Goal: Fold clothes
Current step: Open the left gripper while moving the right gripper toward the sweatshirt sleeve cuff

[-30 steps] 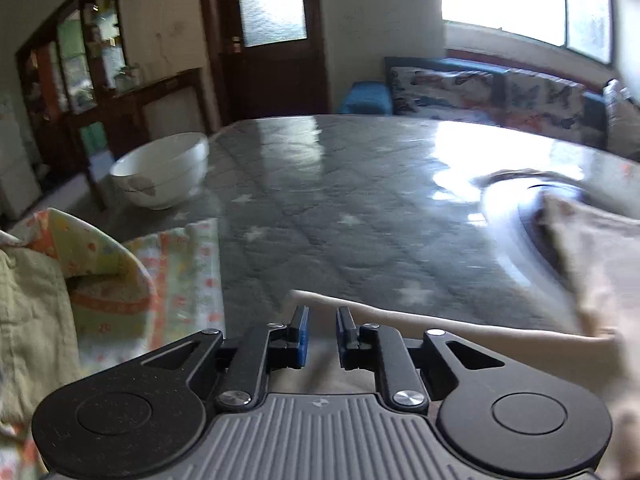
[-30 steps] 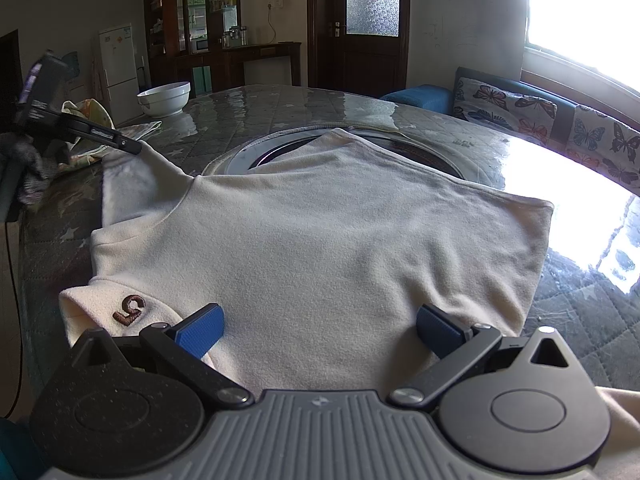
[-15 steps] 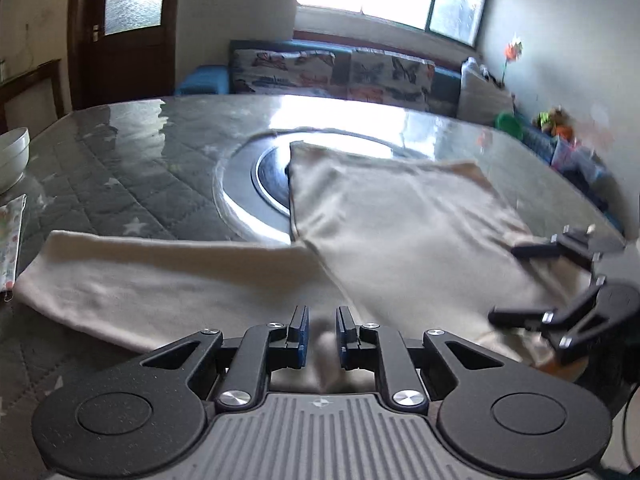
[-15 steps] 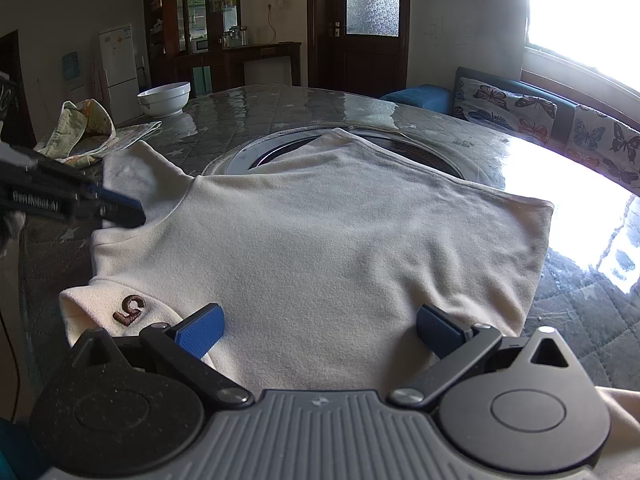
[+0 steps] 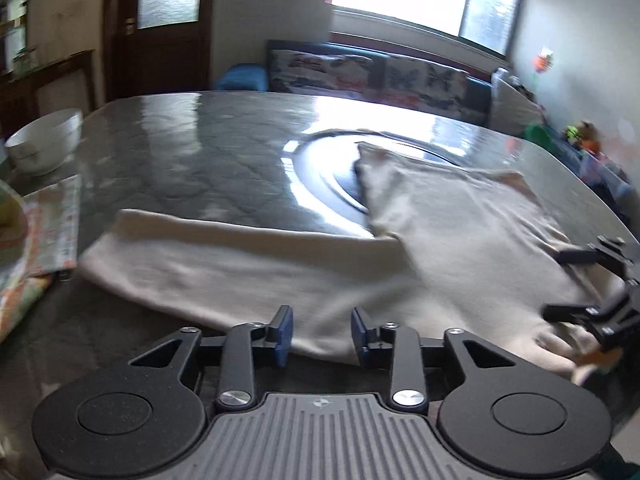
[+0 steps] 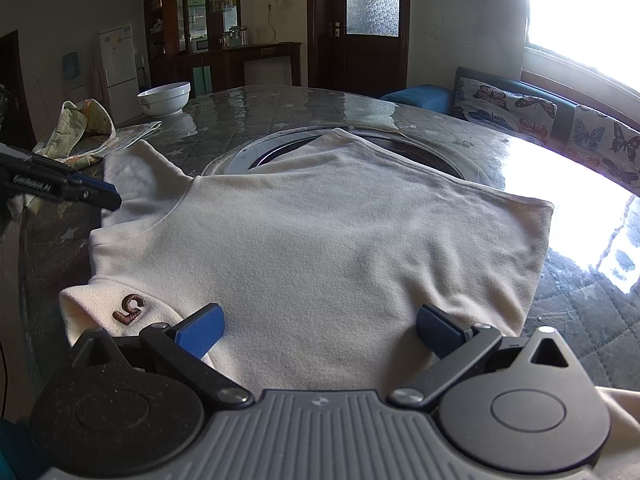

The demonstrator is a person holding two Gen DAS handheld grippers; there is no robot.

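Sweater (image 5: 440, 240) edge btwn opening left hand-held gripper (image 5: 322, 334) pads, untouched.

My cream fleece sweater (image 6: 320, 248) looks soft and matt; the grey quilted tabletop (image 6: 280, 108) under glass is super glossy.

Your far worktop (image 6: 280, 104) is open — only the bowl (image 6: 164, 98) and patterned cloths (image 6: 80, 132) block its left edge.

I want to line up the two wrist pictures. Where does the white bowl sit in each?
Left wrist: white bowl at the far left edge, on the table.
Right wrist: upper left, behind the patterned cloth.
Shared landmark: the cream shirt.
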